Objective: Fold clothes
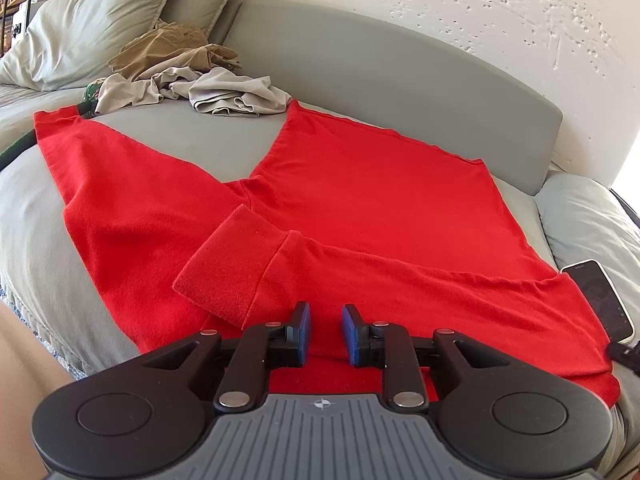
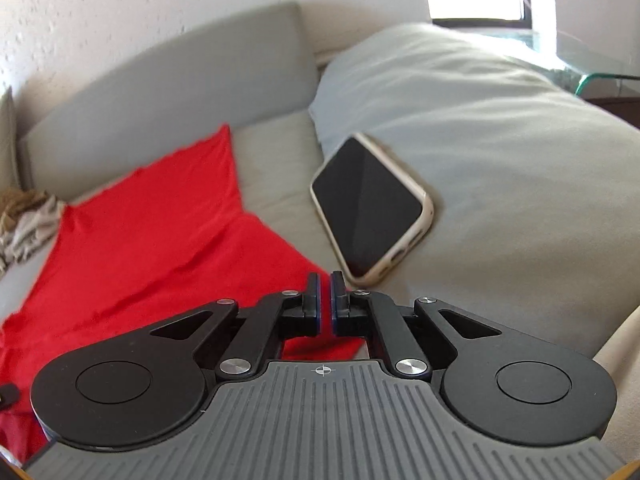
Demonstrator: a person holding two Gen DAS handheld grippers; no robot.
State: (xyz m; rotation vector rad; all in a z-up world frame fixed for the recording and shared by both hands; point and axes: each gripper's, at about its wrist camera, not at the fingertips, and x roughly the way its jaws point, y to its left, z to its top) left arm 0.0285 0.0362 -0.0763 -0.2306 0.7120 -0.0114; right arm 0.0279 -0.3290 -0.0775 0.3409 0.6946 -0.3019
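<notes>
Pillows are seen at the far left corner of the bed, propped against the wall. Just right of them, a heap of tan and beige clothes is piled at the bed's far edge, against the grey headboard. A red long-sleeved top is spread flat across the middle of the bed, one sleeve stretched toward the left edge and the other folded across the body, its cuff lying near the near edge. The left gripper is held low over the near hem of the top; its blue-padded jaws are parted by a narrow gap, and whether cloth is caught between them cannot be told. At the right edge of the top, the right gripper is seen with its jaws pressed almost together over the red fabric; whether cloth is pinched there cannot be told. A phone in a pale case is laid face up just beyond that gripper, leaning on a rumpled grey duvet at the bed's right side.
</notes>
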